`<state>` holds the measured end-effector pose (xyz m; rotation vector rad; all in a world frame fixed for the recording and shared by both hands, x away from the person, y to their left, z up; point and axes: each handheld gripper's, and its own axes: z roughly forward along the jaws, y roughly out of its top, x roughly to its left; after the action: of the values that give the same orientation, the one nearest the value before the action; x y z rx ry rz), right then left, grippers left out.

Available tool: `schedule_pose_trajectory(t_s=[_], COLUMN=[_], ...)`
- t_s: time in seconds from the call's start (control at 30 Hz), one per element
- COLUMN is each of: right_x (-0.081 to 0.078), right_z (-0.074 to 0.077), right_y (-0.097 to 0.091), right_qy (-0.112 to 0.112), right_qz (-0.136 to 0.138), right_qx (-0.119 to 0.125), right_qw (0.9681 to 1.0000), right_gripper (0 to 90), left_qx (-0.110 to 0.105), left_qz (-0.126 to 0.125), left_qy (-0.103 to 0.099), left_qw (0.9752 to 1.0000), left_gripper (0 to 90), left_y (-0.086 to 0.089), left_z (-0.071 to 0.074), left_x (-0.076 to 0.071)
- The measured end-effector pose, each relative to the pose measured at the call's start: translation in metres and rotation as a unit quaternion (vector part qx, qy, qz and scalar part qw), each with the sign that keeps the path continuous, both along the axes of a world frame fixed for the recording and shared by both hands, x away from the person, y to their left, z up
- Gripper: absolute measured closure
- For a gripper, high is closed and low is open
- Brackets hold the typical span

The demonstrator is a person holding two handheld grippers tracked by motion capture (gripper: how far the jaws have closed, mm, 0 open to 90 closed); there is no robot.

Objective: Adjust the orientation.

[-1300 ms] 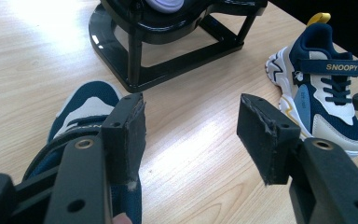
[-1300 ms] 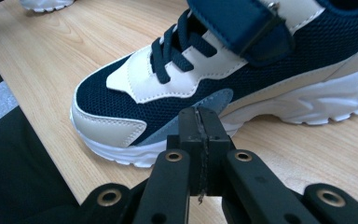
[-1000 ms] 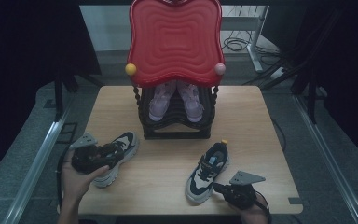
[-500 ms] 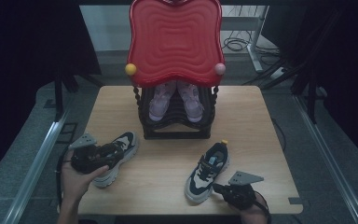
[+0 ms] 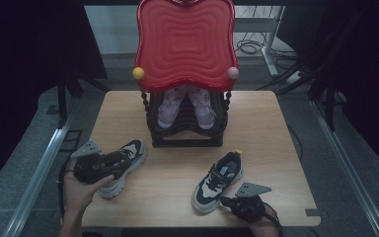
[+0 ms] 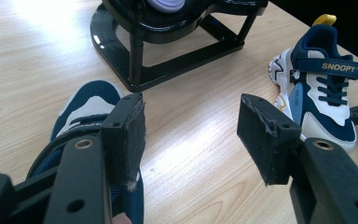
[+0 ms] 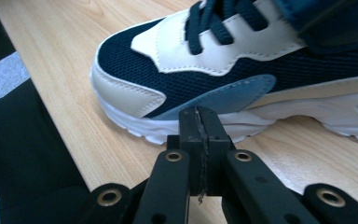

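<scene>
Shoes side by side: my left gripper, jaws wide, hovers over the left shoe; my right gripper, jaws closed empty, nudges the right shoe. Press low on its sole, gently.

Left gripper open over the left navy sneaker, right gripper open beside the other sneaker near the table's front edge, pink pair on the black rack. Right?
One slip: the right gripper is shut, not open. The right gripper view shows its jaws pressed together with nothing between them, beside the right sneaker. The rest stands.

two navy sneakers, two pink shoes, one rack
</scene>
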<state>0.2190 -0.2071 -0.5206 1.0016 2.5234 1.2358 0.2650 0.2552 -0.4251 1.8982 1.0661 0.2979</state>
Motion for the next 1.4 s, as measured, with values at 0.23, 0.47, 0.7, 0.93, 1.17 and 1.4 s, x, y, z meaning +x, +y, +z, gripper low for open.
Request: schedule_pose_trajectory(t_s=[0.23, 0.47, 0.7, 0.93, 1.17, 1.4], right_x=[-0.001, -0.004, -0.005, -0.003, 0.0, 0.005], right_z=[0.0, -0.004, -0.005, -0.007, -0.008, -0.01], right_y=[0.003, 0.021, 0.033, 0.046, 0.055, 0.067], right_qy=[0.003, 0.006, 0.002, -0.005, -0.01, -0.015], right_qz=[0.007, 0.033, 0.039, 0.034, 0.024, 0.01], right_qx=[-0.001, -0.003, -0.003, -0.004, -0.004, 0.001], right_qw=[1.0, 0.9994, 0.9992, 0.9994, 0.9997, 0.9998], right_gripper=[89.7, 89.7, 89.8, 89.8, 89.7, 89.8], left_qx=[-0.002, -0.001, -0.001, 0.0, 0.0, 0.0], left_qz=[0.004, 0.003, 0.003, 0.002, 0.003, 0.005], left_qy=[0.0, -0.001, 0.0, -0.002, 0.0, 0.0], left_qw=[1.0, 1.0, 1.0, 1.0, 1.0, 1.0], left_gripper=[41.8, 41.7, 41.8, 41.7, 41.7, 41.7], left_y=[0.002, 0.002, 0.002, 0.002, 0.002, 0.003], left_z=[0.001, 0.001, 0.001, 0.001, 0.0, 0.0], left_x=[0.0, -0.001, -0.001, -0.001, -0.001, -0.001])
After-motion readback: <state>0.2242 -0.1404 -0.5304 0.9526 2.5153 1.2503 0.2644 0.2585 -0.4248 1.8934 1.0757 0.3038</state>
